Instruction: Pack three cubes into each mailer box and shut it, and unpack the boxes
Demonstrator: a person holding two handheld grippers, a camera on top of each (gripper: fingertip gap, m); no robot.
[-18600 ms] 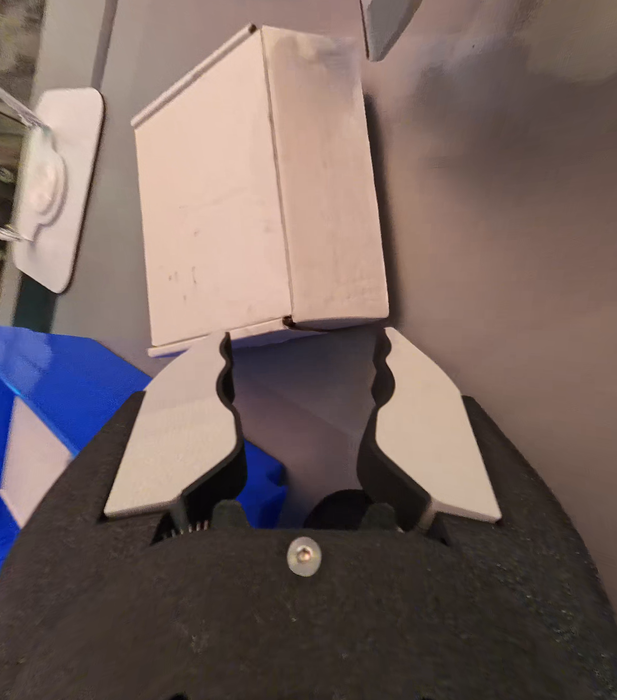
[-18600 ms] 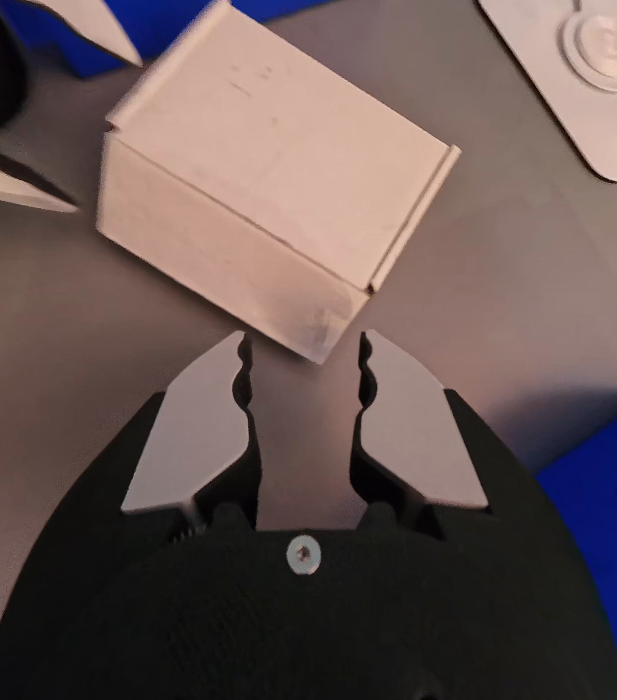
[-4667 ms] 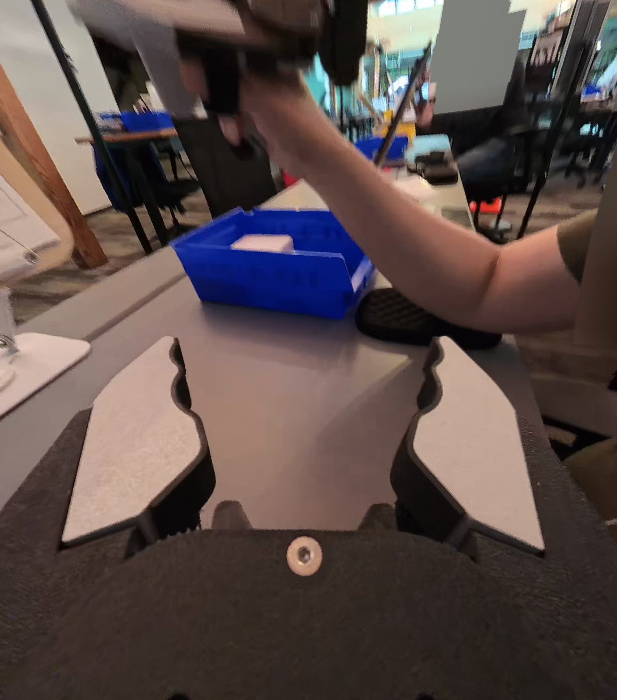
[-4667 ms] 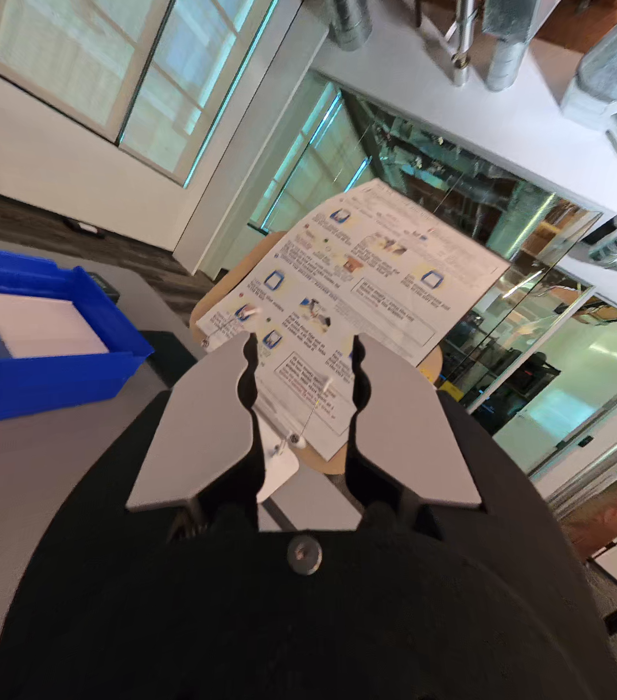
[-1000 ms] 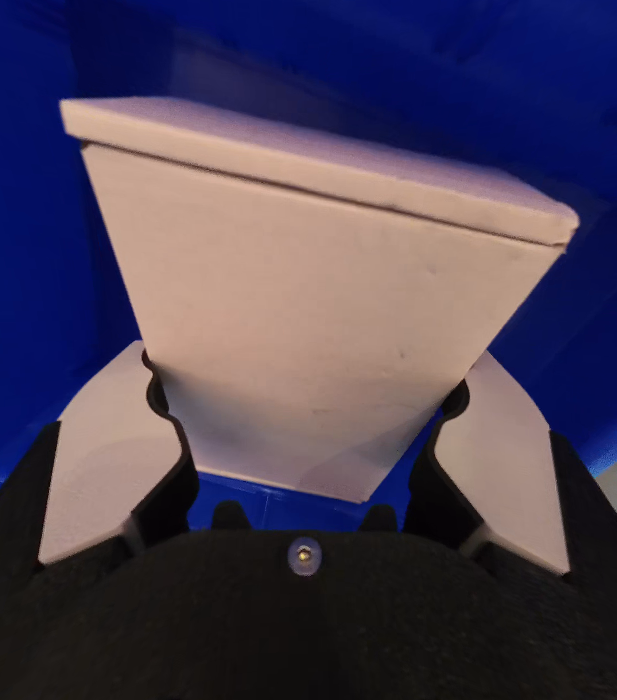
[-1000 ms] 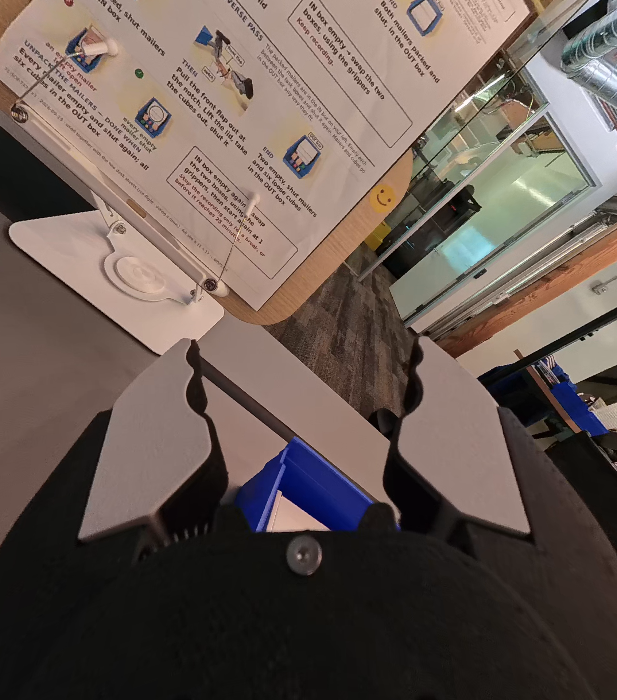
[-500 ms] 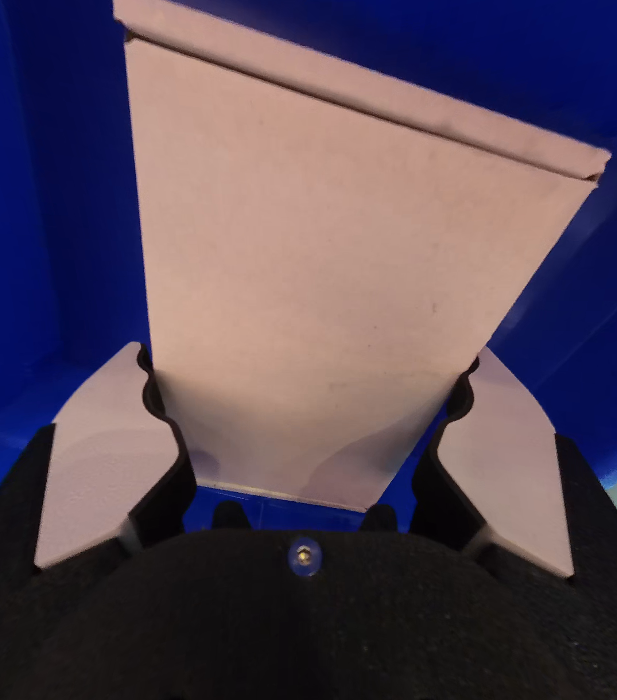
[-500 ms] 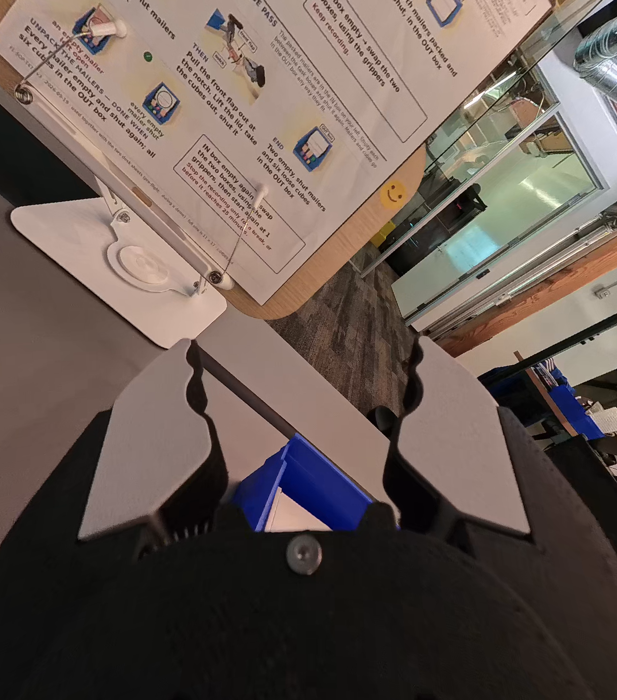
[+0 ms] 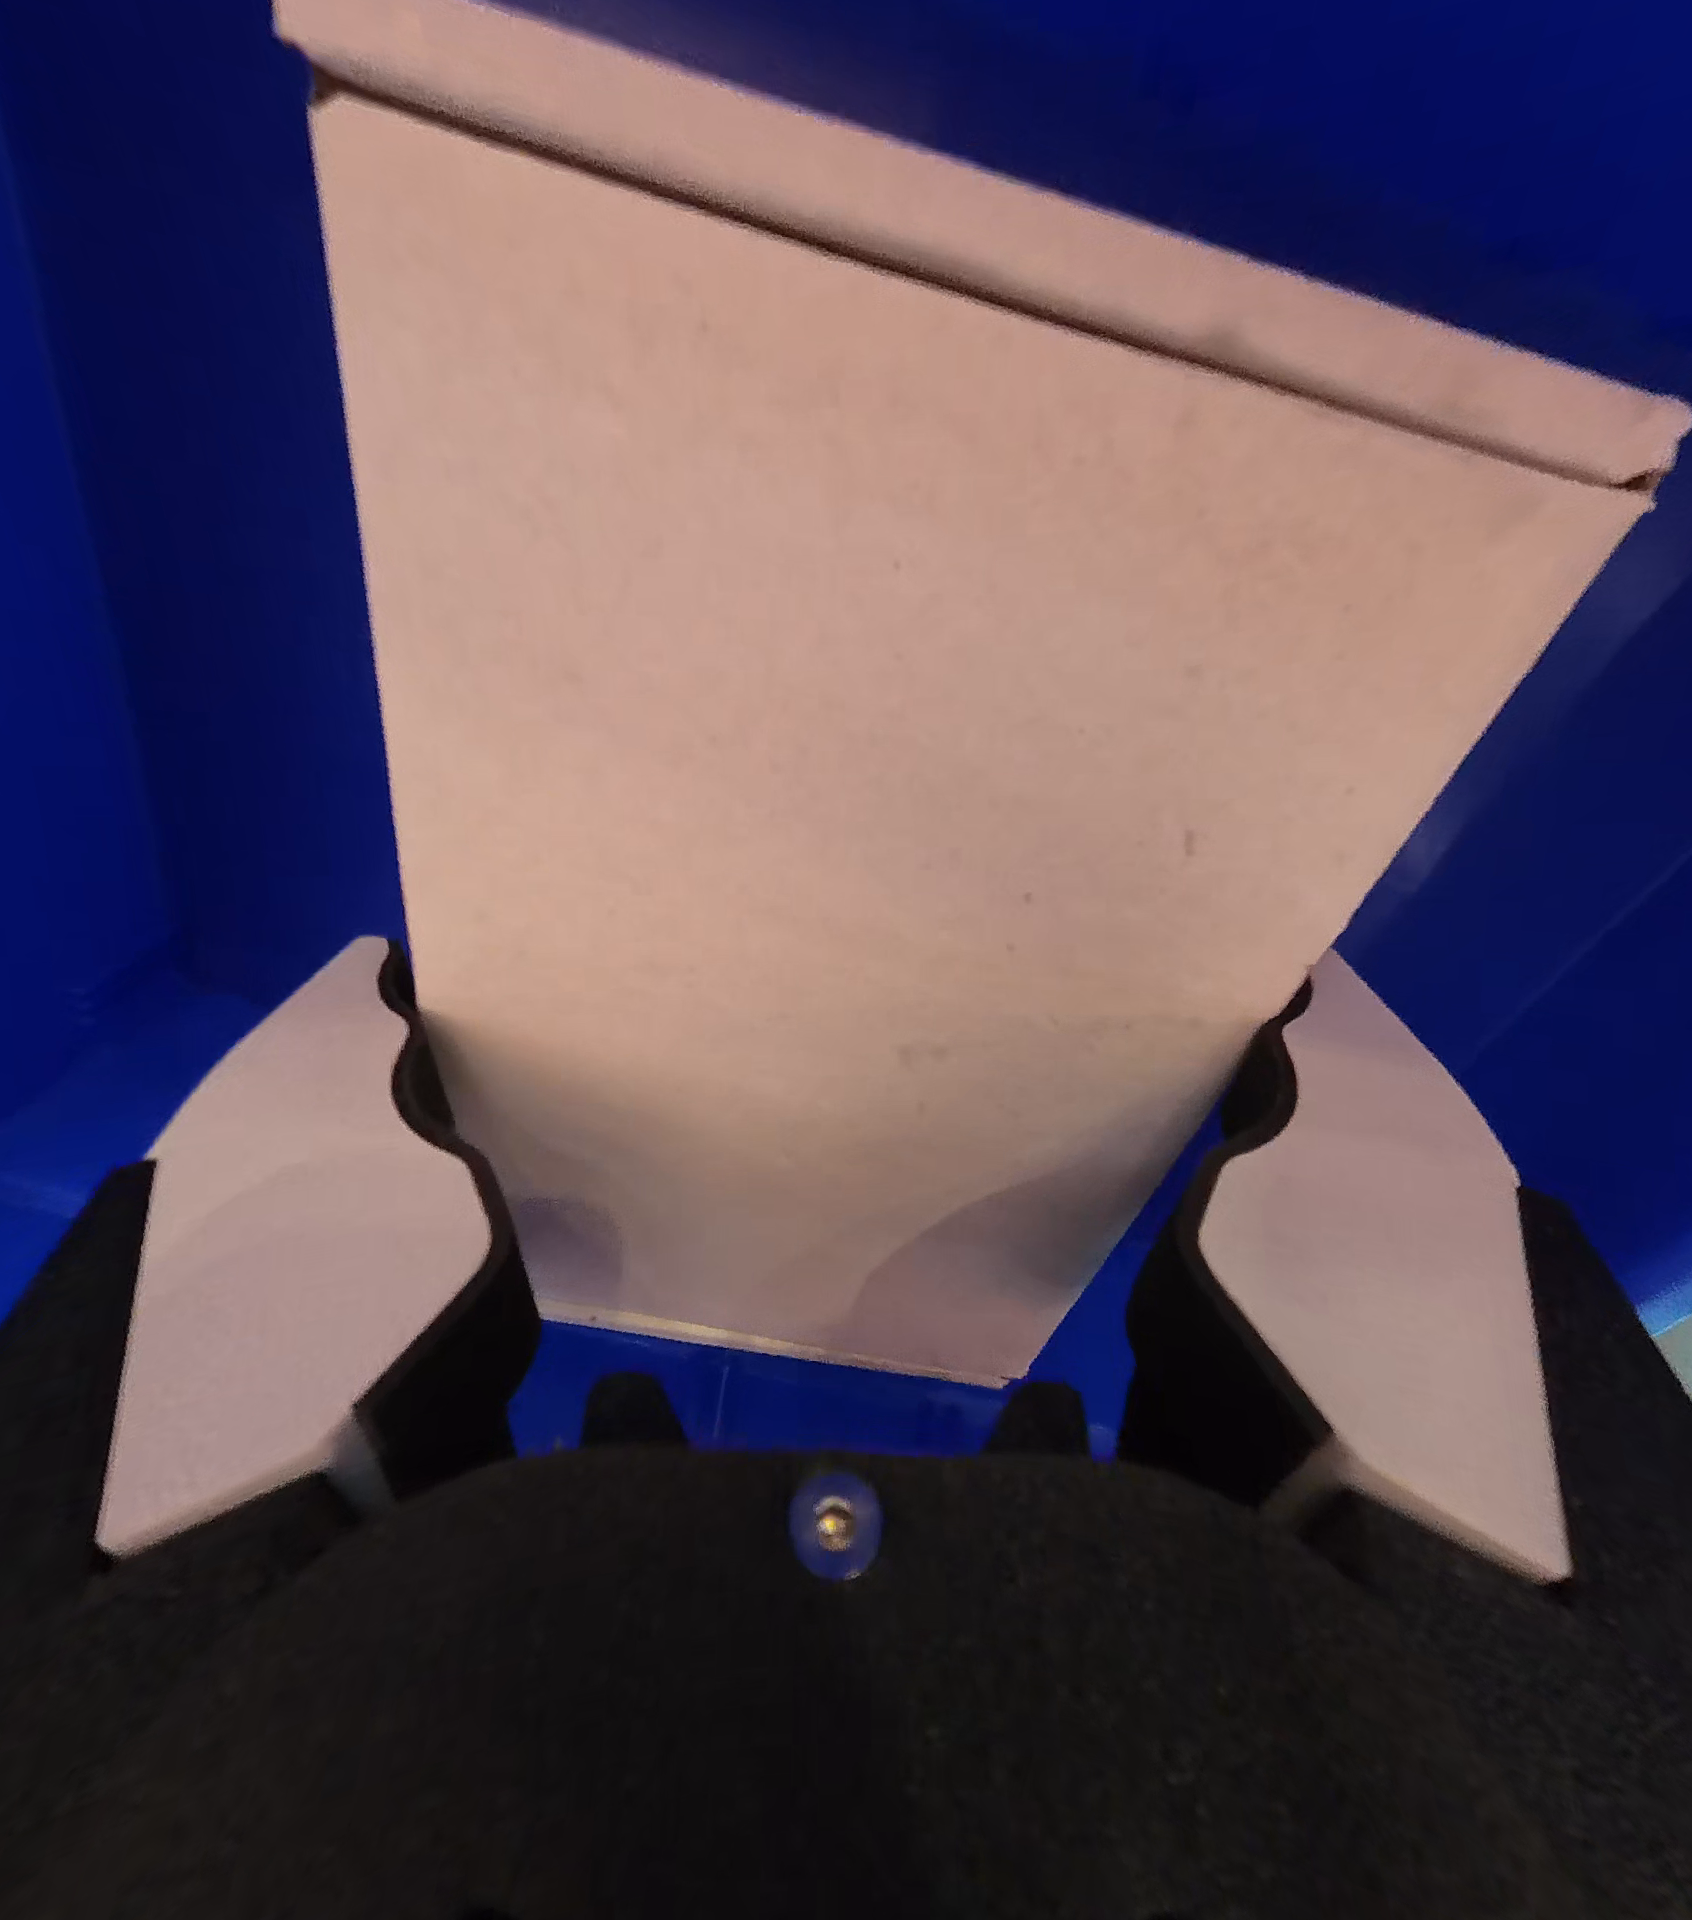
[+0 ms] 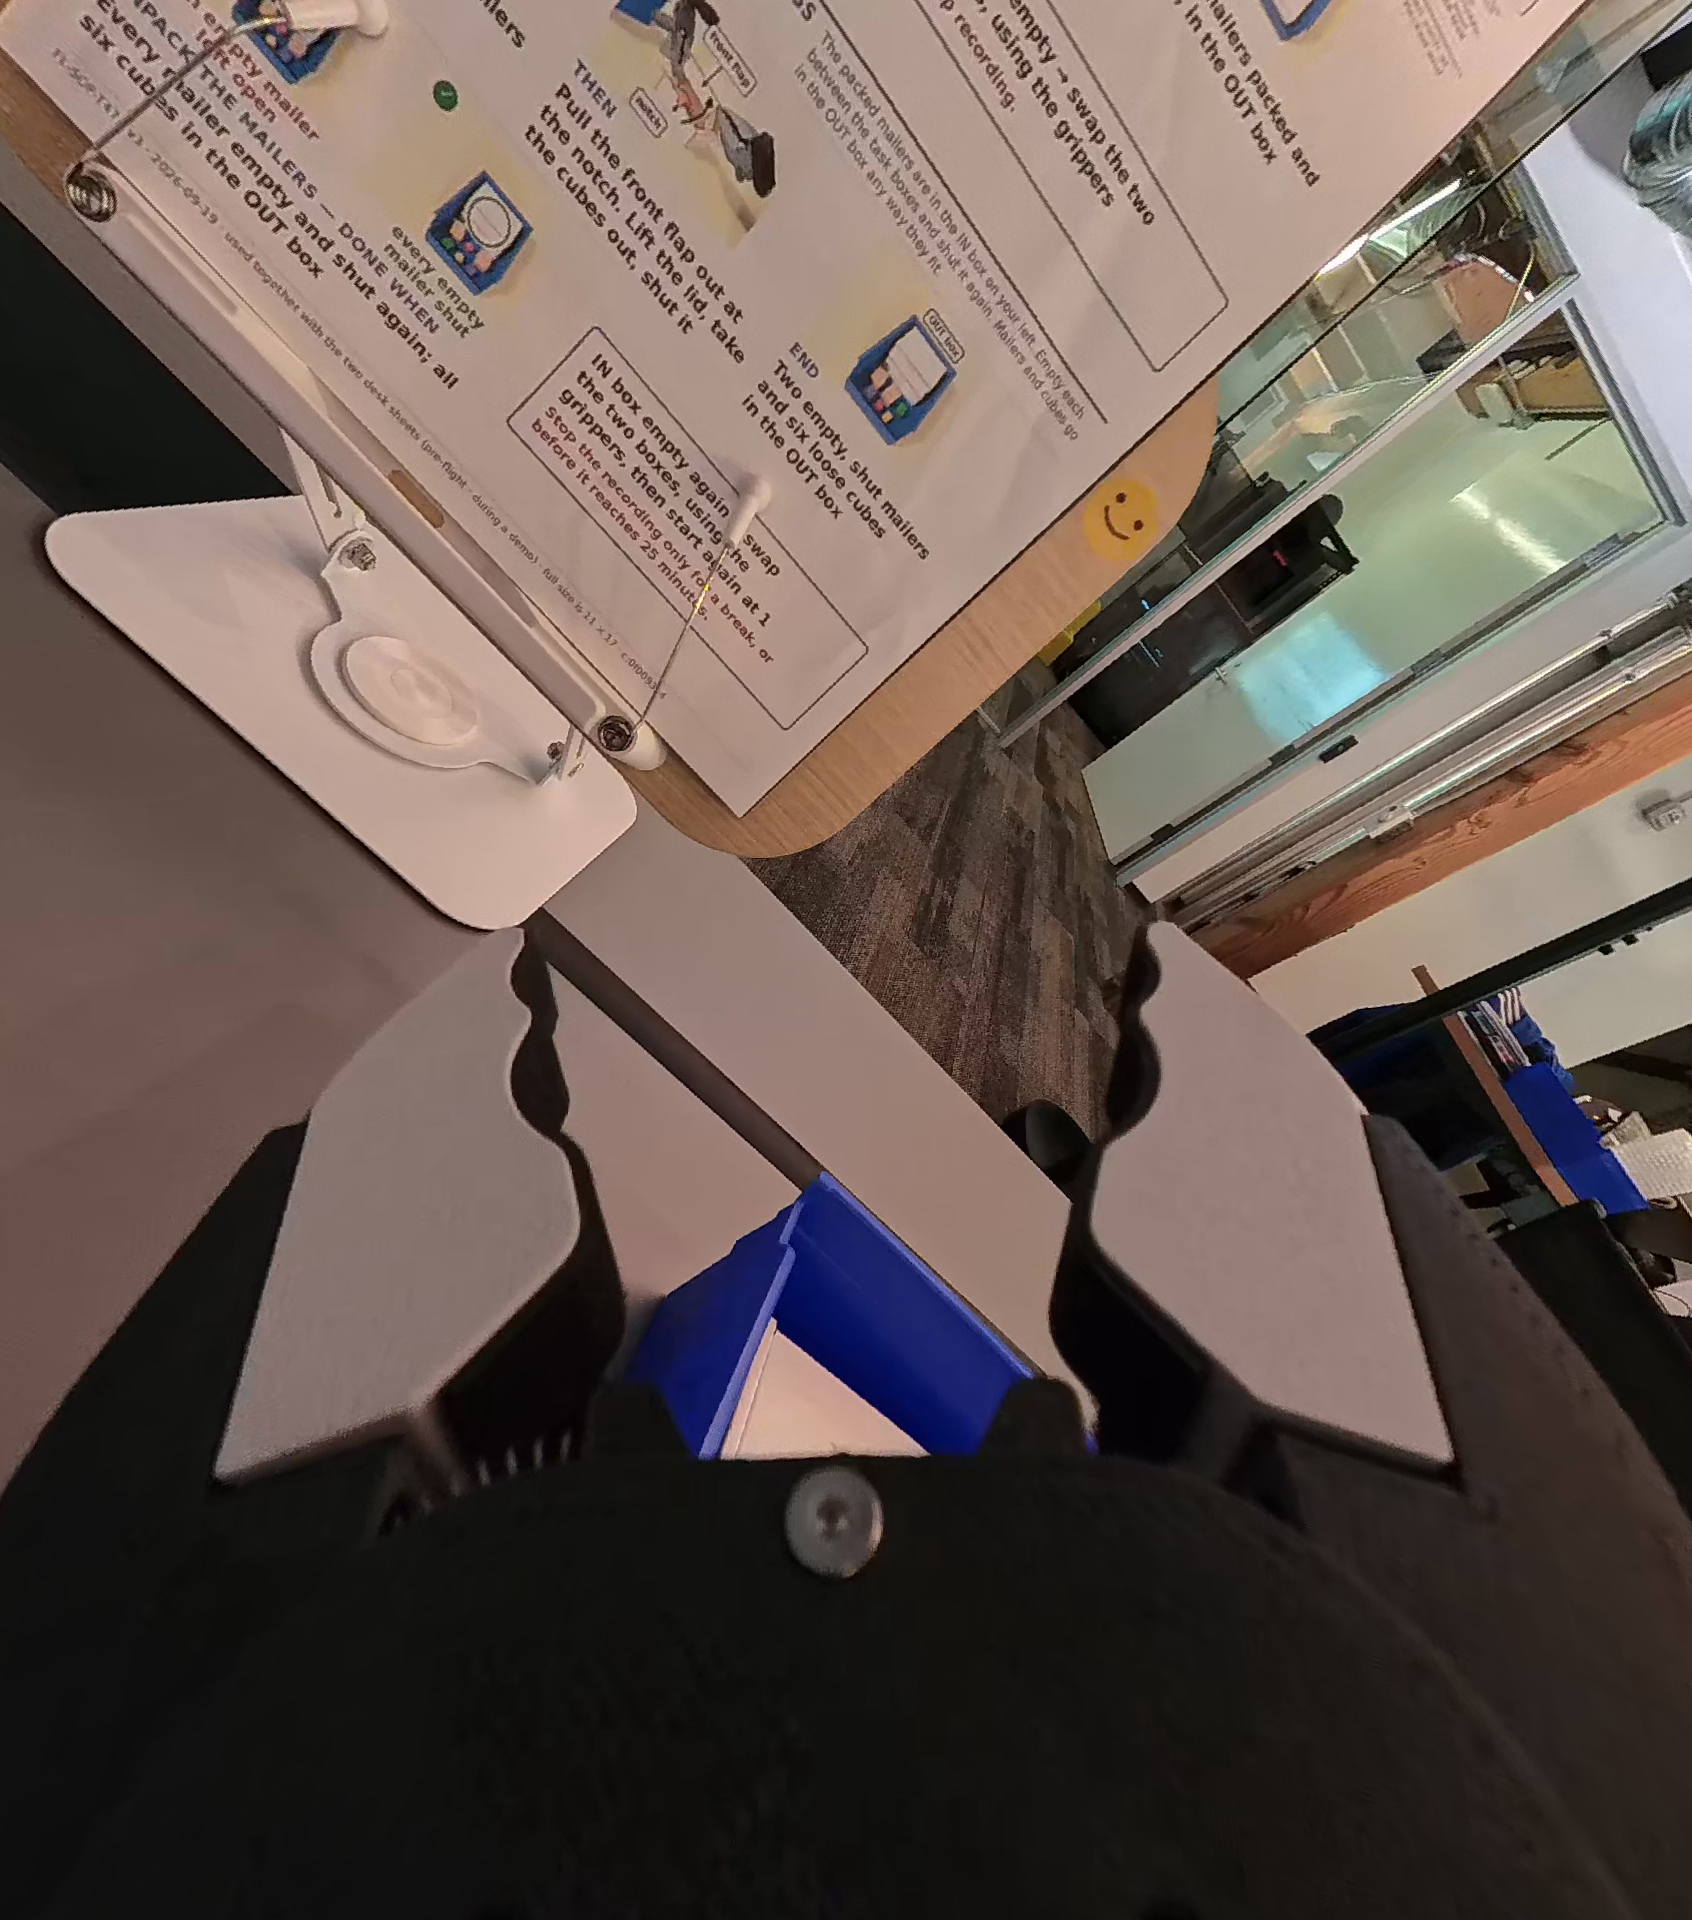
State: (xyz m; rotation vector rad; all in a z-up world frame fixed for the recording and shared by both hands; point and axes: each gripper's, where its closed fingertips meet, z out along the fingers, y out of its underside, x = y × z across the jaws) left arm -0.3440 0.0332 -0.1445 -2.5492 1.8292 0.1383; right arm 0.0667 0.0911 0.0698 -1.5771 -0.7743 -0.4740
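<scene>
A shut white mailer box (image 9: 873, 675) fills the left wrist view, inside a blue bin (image 9: 94, 520). My left gripper (image 9: 852, 956) is closed on the near end of the box, with one finger pressed against each side. My right gripper (image 10: 834, 935) is open and empty, held above the grey table (image 10: 42, 935). Between its fingers, low down, I see the corner of a blue bin (image 10: 883, 1288) with a white mailer box (image 10: 811, 1403) in it. No cubes are visible.
A white stand base (image 10: 333, 665) holds an instruction sheet (image 10: 821, 260) at the far edge of the table. Beyond the table are carpet, glass walls and other desks. The blue bin walls closely surround the box in the left wrist view. Across from one pair of fingers to the other is roughly 45 cm.
In the left wrist view the held box now reaches higher in the frame and its far edge has shifted right. The right gripper has drifted only slightly.
</scene>
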